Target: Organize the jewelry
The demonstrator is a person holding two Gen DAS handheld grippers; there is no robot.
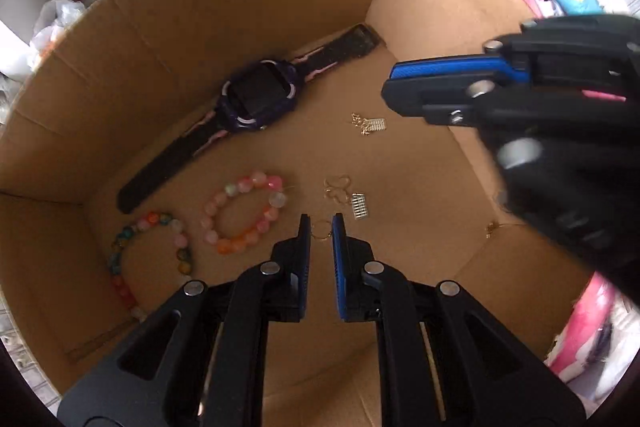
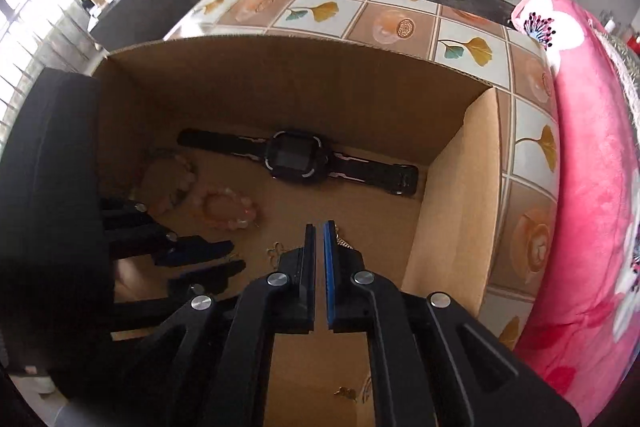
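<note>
A brown cardboard box (image 1: 192, 27) sits on a table with a flowery cloth (image 2: 312, 13), and the jewelry is inside it. A dark watch (image 1: 256, 99) with pink stripes lies flat along the back wall. Next to it are two bead bracelets, a pink and orange one (image 1: 244, 215) and a many-colored one (image 1: 132, 259), lying side by side. Two little gold earrings with silver bits lie apart on the box floor, one (image 1: 370, 125) near the watch and one (image 1: 348, 199) closer to the front. Another small gold piece (image 1: 494, 229) lies off to the side.

The left gripper (image 1: 321, 223) hangs over the box with its fingers a little apart, right above a thin gold ring (image 1: 320, 231), not squeezing it. The right gripper (image 2: 319, 227) also has a small gap and holds nothing.

So most things look put in the box already. The tiny gold pieces look scattered, so tidying them probably comes next
</note>
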